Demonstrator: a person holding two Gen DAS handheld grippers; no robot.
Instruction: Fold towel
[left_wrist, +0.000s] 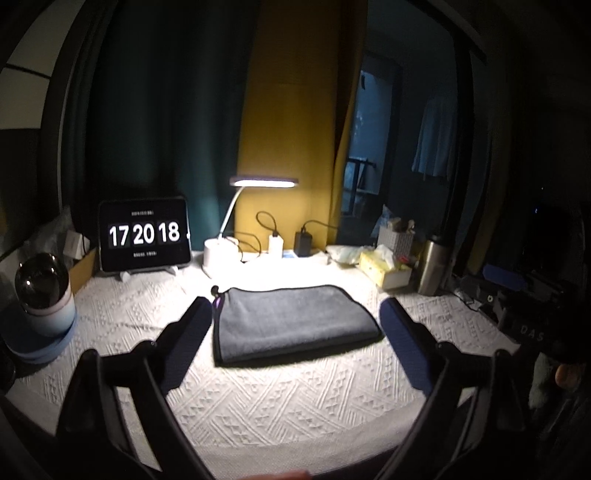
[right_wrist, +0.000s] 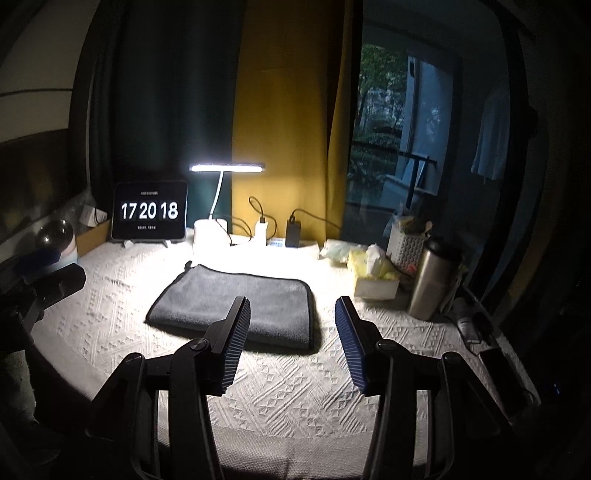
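Note:
A grey towel (left_wrist: 295, 323) lies folded flat in a rectangle on the white knitted tablecloth (left_wrist: 288, 398), under the lamp. It also shows in the right wrist view (right_wrist: 240, 306). My left gripper (left_wrist: 295, 314) is open and empty, held above the table with the towel showing between its fingers. My right gripper (right_wrist: 292, 314) is open and empty, above the towel's near right corner. The left gripper shows at the left edge of the right wrist view (right_wrist: 44, 273).
At the back stand a tablet clock (left_wrist: 144, 234), a lit desk lamp (left_wrist: 264, 181) and chargers (left_wrist: 303, 242). A tissue box (left_wrist: 384, 267) and steel flask (left_wrist: 434, 266) sit right. A glass globe (left_wrist: 42, 284) sits left. A phone (right_wrist: 506, 380) lies at the right edge.

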